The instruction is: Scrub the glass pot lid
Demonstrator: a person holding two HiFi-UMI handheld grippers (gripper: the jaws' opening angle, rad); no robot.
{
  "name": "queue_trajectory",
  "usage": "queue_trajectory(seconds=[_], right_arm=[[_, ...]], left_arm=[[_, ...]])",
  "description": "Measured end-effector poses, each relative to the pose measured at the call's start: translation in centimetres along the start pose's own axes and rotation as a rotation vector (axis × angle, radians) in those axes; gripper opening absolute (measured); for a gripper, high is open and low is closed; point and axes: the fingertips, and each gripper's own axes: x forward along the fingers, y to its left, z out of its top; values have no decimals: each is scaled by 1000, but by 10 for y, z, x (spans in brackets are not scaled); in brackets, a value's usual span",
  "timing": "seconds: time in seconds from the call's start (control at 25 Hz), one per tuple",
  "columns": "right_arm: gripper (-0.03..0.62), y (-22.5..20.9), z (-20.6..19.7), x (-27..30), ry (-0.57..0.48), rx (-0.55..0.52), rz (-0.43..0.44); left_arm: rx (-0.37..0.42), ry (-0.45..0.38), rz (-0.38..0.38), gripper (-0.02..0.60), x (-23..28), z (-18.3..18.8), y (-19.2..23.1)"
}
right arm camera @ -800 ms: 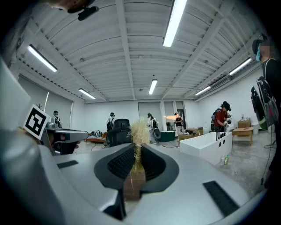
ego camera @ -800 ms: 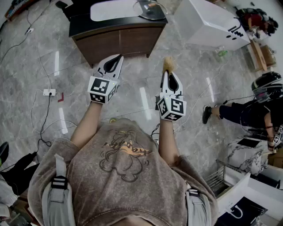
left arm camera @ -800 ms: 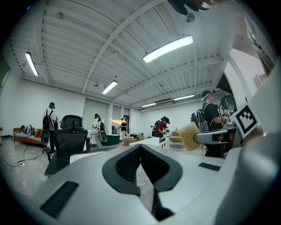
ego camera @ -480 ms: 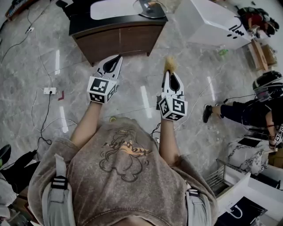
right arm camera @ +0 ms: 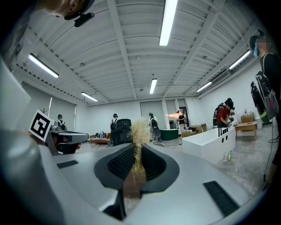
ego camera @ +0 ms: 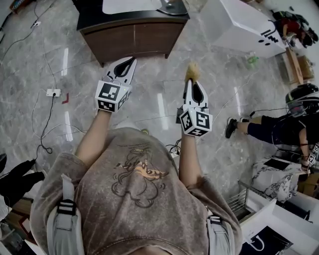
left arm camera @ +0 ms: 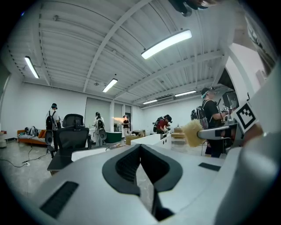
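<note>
The glass pot lid (ego camera: 173, 5) lies on a white top over a dark wooden cabinet (ego camera: 134, 35), cut by the head view's top edge. Both grippers are held level over the marble floor, short of the cabinet. My left gripper (ego camera: 125, 66) is shut with nothing between its jaws; in its own view the jaws (left arm camera: 140, 149) meet. My right gripper (ego camera: 192, 84) is shut on a straw-coloured scrub brush (ego camera: 192, 71), whose bristles (right arm camera: 139, 129) stick out past the jaws above a brown handle (right arm camera: 134, 180). The brush (left arm camera: 192, 133) also shows at the right of the left gripper view.
A white box-like unit (ego camera: 239, 27) stands right of the cabinet, with a green bottle (ego camera: 250, 61) on the floor beside it. A person in a helmet (ego camera: 294, 114) sits at the right. A power strip (ego camera: 53, 92) and cables lie at the left.
The cabinet and lid have slid toward the top edge of the head view. Both grippers keep their level pose and their grip, the left a little higher in the picture.
</note>
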Motion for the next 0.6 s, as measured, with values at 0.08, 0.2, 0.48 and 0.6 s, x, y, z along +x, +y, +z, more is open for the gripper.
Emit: queue_trajectory(seconds=[0.08, 0.2, 0.48, 0.6], right_arm=[[51, -7, -3, -3, 6, 1, 7], [51, -14, -4, -3, 12, -2, 18], [51, -22, -14, 21, 22, -12, 40], [51, -28, -20, 37, 33, -8, 38]], left_arm=[[-7, 3, 9, 15, 2, -4, -6], [-24, 4, 17, 15, 7, -6, -12], [-45, -6, 20, 15, 35, -9, -8], [-54, -6, 18, 15, 53, -15, 1]])
